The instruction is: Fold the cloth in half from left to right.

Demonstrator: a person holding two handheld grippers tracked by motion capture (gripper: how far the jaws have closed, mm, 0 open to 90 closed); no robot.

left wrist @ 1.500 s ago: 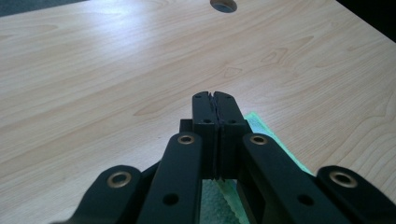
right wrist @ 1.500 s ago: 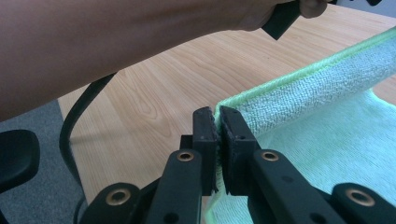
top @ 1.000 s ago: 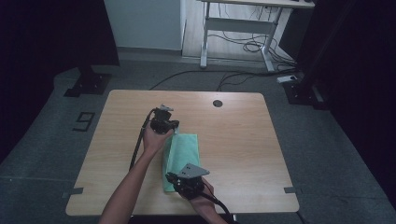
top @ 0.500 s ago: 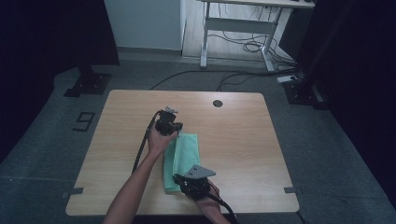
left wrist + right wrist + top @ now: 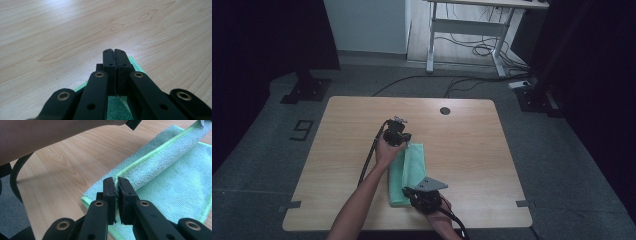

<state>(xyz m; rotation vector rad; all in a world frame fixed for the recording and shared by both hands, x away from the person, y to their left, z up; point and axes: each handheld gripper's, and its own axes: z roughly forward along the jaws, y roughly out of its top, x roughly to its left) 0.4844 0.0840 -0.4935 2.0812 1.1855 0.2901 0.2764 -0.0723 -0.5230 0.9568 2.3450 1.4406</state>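
Observation:
A green cloth (image 5: 414, 165) lies on the wooden table (image 5: 347, 130), its left edge lifted and rolled over toward the right. At the cloth's far end my left gripper (image 5: 407, 145) is shut on the far corner; in the left gripper view its jaws (image 5: 114, 53) meet, with green cloth (image 5: 136, 65) showing under them. My right gripper (image 5: 408, 190) is at the near end, shut on the raised hem (image 5: 116, 181). From there the lifted fold of the cloth (image 5: 165, 162) runs up to the other gripper.
The left forearm (image 5: 62, 132) crosses above the table in the right gripper view. A black cable (image 5: 367, 165) trails from the left gripper toward the front edge. A dark round grommet (image 5: 444, 110) sits near the table's far edge. Bare wood lies on both sides of the cloth.
Both grippers have shifted a little to the right, carrying the cloth's left edge over with them. The cloth now looks narrower on the table.

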